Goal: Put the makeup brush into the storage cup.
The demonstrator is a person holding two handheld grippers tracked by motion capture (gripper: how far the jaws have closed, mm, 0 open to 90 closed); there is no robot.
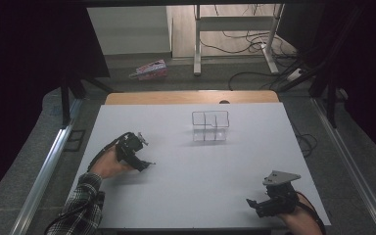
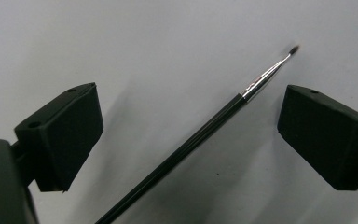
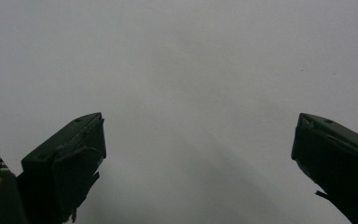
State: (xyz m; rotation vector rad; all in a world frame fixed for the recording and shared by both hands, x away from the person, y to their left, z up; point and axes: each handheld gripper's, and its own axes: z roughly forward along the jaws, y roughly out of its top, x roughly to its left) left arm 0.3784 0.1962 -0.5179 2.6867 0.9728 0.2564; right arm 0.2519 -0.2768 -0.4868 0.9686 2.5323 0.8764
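Presently catalogued, one white tabletop [image 1: 200, 196] with the following items.

Item 1: left tool [image 1: 144, 152], held in the person's left hand [image 1: 108, 165] at the left side of the tabletop, sleeve in a plaid pattern. Jaws stand well apart. In the left gripper view the two black pads [image 2: 70, 130] sit on either side of the brush, neither pressing on it.

Item 2: fine brush [image 2: 186, 144], black handle, silver ferrule, small dark tip. It lies flat on the tabletop, running diagonally between the left tool's jaws, tip pointing up and to the right in the left gripper view. The tip end lies nearer the right-hand pad, with a gap between. In the high view it is too thin to make out surely.

Item 3: right tool [image 1: 254, 203], held at the near right corner of the tabletop, grey three-cornered plate on top. Jaws stand wide apart; the right gripper view has bare white surface between them.

Item 4: clear compartmented box [image 1: 210, 126], transparent, with inner dividers, standing past the middle of the tabletop, well apart from both tools.

Item 5: pink-and-white packet [image 1: 150, 69], lying on the floor beyond the far edge.
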